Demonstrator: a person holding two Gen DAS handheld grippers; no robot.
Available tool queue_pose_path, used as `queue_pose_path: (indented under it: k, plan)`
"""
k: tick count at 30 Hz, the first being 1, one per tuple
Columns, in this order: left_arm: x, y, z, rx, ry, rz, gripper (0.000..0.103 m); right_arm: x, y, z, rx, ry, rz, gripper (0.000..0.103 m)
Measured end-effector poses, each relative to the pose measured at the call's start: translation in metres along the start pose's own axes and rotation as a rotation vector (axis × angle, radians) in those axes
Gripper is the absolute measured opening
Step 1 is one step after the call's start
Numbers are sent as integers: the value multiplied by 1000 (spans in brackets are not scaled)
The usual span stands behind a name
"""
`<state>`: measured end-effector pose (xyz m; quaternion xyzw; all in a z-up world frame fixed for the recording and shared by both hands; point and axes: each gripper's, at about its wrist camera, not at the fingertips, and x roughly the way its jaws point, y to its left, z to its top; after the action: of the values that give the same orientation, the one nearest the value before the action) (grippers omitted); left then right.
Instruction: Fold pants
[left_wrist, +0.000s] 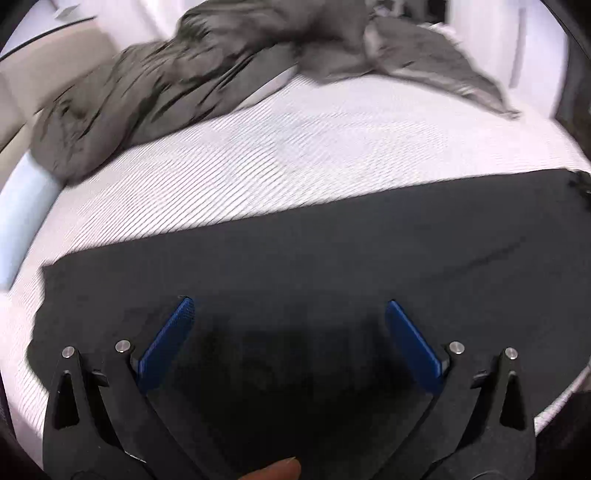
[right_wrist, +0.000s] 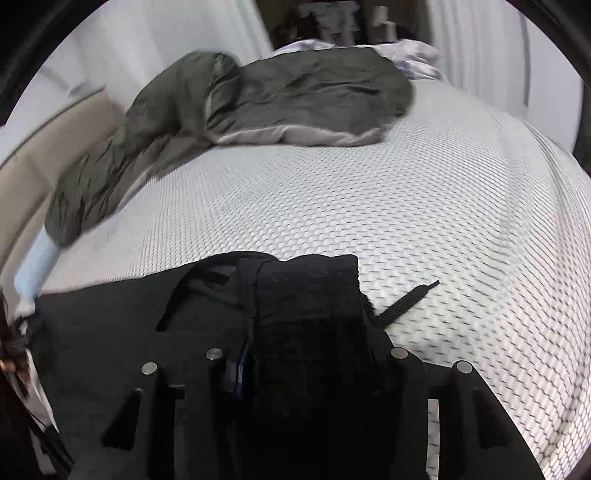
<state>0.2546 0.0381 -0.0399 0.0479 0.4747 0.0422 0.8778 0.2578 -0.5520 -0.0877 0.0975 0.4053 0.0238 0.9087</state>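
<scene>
Black pants lie spread flat across the near part of a white textured mattress. My left gripper is open, its blue pads wide apart just above the black cloth, holding nothing. In the right wrist view my right gripper is shut on the bunched waistband end of the pants, lifted a little off the mattress. A black drawstring sticks out to the right of the held fabric. The right fingers are mostly hidden by cloth.
A crumpled grey-green blanket lies across the far side of the bed. White bedding is piled at the far right. A beige headboard or wall runs along the left. A light blue edge borders the mattress at left.
</scene>
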Motion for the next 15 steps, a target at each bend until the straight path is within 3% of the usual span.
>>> queue_pose_path:
  k: [2,3,5,6,7,10,15]
  plan:
    - [11,12,-3,-35,33,27,102,16,-2,-3,3,53,-89,56]
    - [12,17,-6,-56,38,19,102,14,2,-6,10,27,-89,58]
    - [0,26,-16,-82,16,-30,102,-6,9,-14,18,-42,-80,73]
    - [-7,29,-20,-83,-2,-59,102,-23,17,-21,9,-92,-58,91]
    - [-18,32,-27,-84,-34,-90,102,-41,27,-30,-7,-133,-44,96]
    - [-49,38,-44,-60,-106,-140,102,-84,53,-51,-48,-208,-44,97]
    - [-110,45,-67,16,-236,-243,102,-161,97,-95,-105,-267,100,97]
